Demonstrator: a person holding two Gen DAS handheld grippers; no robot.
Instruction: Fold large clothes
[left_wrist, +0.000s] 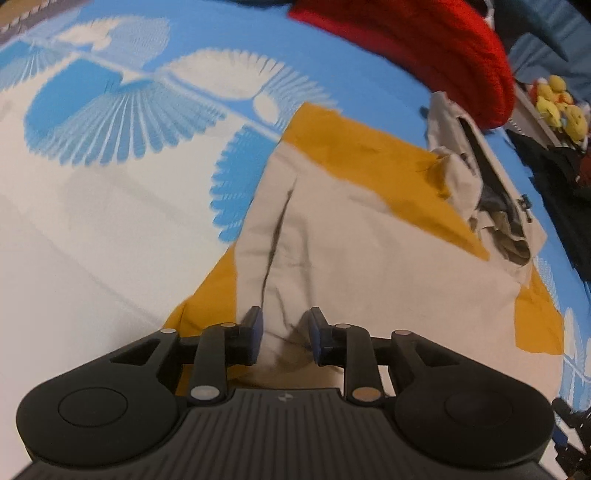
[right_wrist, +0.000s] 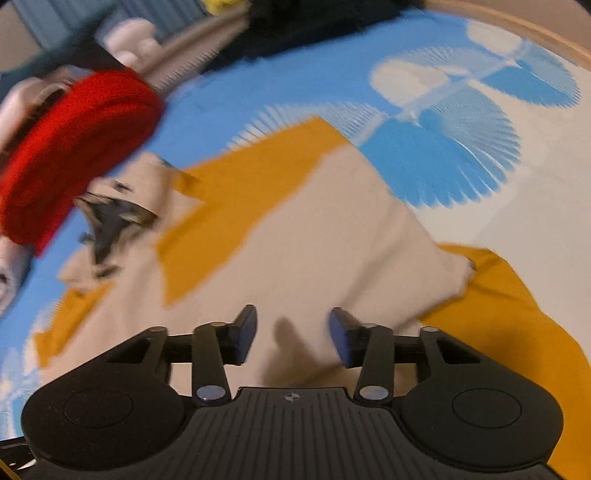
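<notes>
on blue-white bedsheet (left_wrist: 92, 221): beige-mustard garment (left_wrist: 369, 258) spread rumpled; left hand-held gripper (left_wrist: 286, 332) and right hand-held gripper (right_wrist: 293, 334) both released.

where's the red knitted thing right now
The red knit lies bunched at the far edge of the blue-and-white sheet, beyond the beige-and-mustard garment: upper right in the left wrist view, upper left in the right.

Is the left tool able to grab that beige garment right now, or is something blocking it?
Probably yes. The left tool is open, hovering right over the beige fabric garment spread on the mustard-yellow cloth. Nothing lies between; the red knitted item sits farther off.
</notes>
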